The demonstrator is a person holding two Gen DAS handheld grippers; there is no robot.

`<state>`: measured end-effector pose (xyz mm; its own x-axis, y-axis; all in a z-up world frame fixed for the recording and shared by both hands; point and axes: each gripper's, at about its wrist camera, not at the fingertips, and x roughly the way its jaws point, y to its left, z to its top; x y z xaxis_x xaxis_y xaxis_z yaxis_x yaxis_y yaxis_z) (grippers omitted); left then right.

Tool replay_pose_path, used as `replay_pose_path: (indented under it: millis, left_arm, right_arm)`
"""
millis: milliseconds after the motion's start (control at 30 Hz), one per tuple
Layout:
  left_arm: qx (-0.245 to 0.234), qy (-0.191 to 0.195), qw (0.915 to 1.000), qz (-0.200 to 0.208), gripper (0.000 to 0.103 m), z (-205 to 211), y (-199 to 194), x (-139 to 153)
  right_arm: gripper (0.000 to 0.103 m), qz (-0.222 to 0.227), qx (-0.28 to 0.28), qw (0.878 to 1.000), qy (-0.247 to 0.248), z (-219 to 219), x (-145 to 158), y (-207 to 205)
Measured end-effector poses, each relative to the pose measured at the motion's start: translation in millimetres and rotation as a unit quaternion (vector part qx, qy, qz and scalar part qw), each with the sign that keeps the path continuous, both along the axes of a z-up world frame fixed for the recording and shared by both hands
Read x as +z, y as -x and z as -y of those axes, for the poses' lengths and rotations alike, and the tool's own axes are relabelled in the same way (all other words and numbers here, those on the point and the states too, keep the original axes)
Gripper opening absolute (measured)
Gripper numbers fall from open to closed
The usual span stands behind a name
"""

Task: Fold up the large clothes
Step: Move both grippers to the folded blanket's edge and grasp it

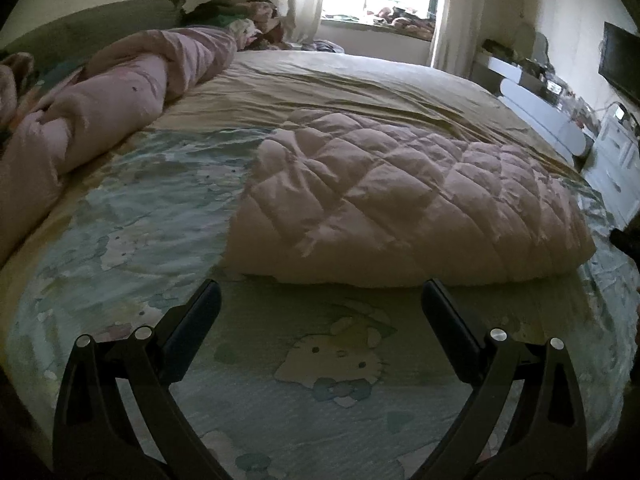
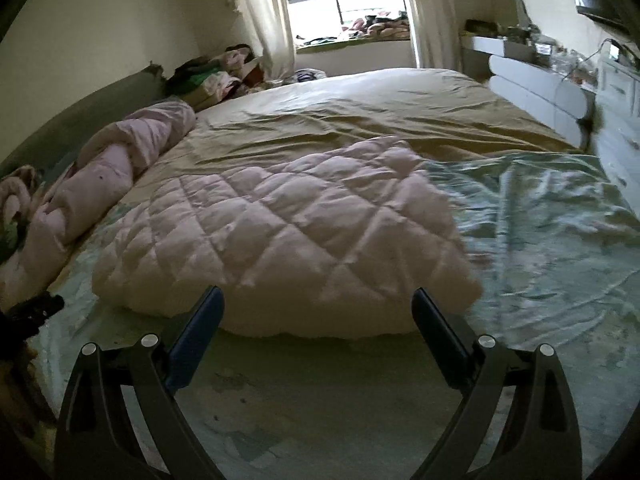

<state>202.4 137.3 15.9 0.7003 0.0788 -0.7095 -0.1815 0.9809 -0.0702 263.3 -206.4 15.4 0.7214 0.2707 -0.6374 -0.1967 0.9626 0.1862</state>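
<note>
1. A dim bedroom: a wide bed [image 1: 360, 80] fills both views, its near end covered by a pale green cartoon-cat printed sheet [image 1: 312, 364]. No readable writing shows on the print or anywhere else.
2. Nearest the cameras, the left hand-held gripper [image 1: 320, 300] hangs low over that sheet with its jaws spread wide and nothing between them.
3. The right hand-held gripper [image 2: 316, 308] is likewise wide open and empty, its fingers pointing at the near edge of the garment.
4. Just beyond both lies the task's thing, a pale pink diamond-quilted padded garment [image 1: 400, 200], resting in a thick, compact block on the printed sheet. Its rounded near edge looks like a fold line, so I judge at least one fold is done; which piece of clothing it is cannot be told.
5. Both grippers face that near edge side by side, probably ready to pinch its two ends for another fold.
6. Farther off, a mustard-tan bedsheet [image 2: 360, 112] lies wrinkled, and a rolled pink duvet [image 1: 120, 100] sits along the left side, well apart from the work.
7. At the back, a bright curtained window [image 2: 348, 0] and white drawers [image 2: 540, 84] to the right.
</note>
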Motion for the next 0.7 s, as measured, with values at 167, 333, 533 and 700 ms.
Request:
replay_pose_path:
  millis: [167, 333, 533, 700]
  left_arm:
    - [0.016, 0.008, 0.9998, 0.003, 0.094, -10.8, 8.1, 2.0]
    - [0.038, 0.021, 0.9991, 0.0, 0.094, -28.2, 17.0, 0.2]
    - [0.064, 0.029, 0.9974, -0.012, 0.094, -50.2, 19.4, -10.0]
    - [0.083, 0.045, 0.9952, -0.027, 0.094, -67.3, 17.1, -24.9]
  right_arm:
    - [0.095, 0.007, -0.009, 1.0, 0.003, 14.9, 1.9, 15.4]
    - [0.095, 0.011, -0.024, 1.0, -0.001, 26.0, 2.7, 27.5]
    - [0.095, 0.009, -0.055, 0.998, 0.005, 39.5, -1.0, 30.0]
    - [0.095, -0.008, -0.084, 0.996, 0.004, 50.3, -14.0, 24.4]
